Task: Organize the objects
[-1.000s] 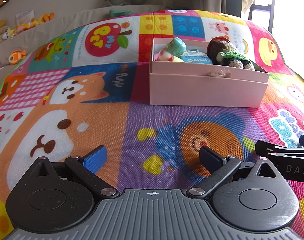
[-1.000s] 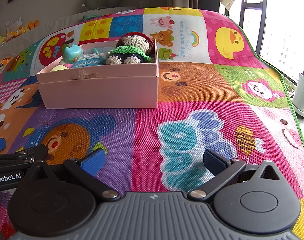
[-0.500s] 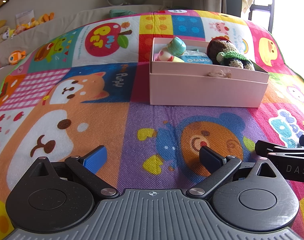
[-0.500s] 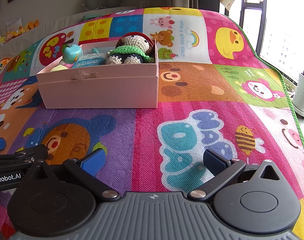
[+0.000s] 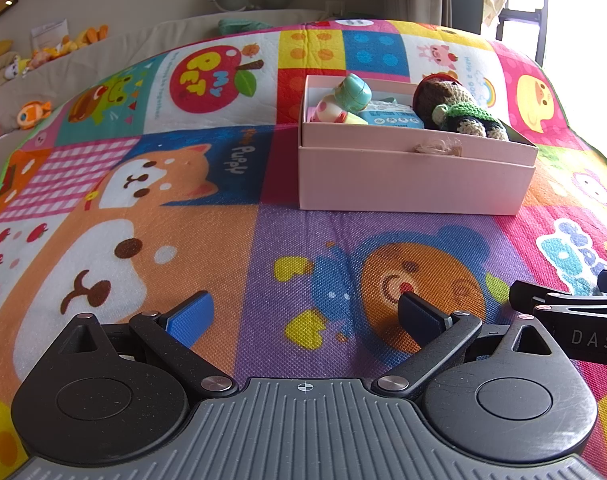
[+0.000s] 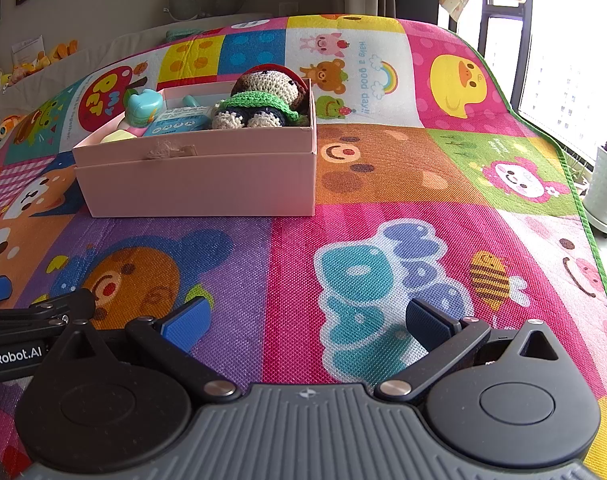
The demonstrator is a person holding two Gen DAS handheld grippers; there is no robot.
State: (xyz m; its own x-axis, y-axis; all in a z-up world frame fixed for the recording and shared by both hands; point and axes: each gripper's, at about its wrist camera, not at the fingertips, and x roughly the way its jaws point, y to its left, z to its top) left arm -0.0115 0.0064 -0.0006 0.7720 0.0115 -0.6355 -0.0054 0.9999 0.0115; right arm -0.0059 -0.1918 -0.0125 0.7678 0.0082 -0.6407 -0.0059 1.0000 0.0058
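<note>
1. Hovering low over the colourful cartoon-printed play mat (image 5: pixel 231 240): left gripper (image 5: pixel 303 318) and right gripper (image 6: pixel 307 324), jaws spread wide, holding nothing.
2. Sitting well ahead: pale pink cardboard box (image 5: pixel 411 176), gathering the toys together.
3. Lying inside: crocheted bear in green scarf (image 6: pixel 263 100), teal plastic figure (image 5: pixel 353 90), light blue packet (image 5: pixel 395 118).
4. Judging: tidying seemingly finished, nothing loose on the mat.

Both tongs look alike: the left tongs (image 5: pixel 305 314) and right tongs (image 6: pixel 305 322) each have a ribbed grey body with a small crosshair mark, two round matte-black housings, black linkage arms pinned with silver screws, and blue pads (image 5: pixel 191 316) on the fingers. White lettering runs along each one's black side.
</note>
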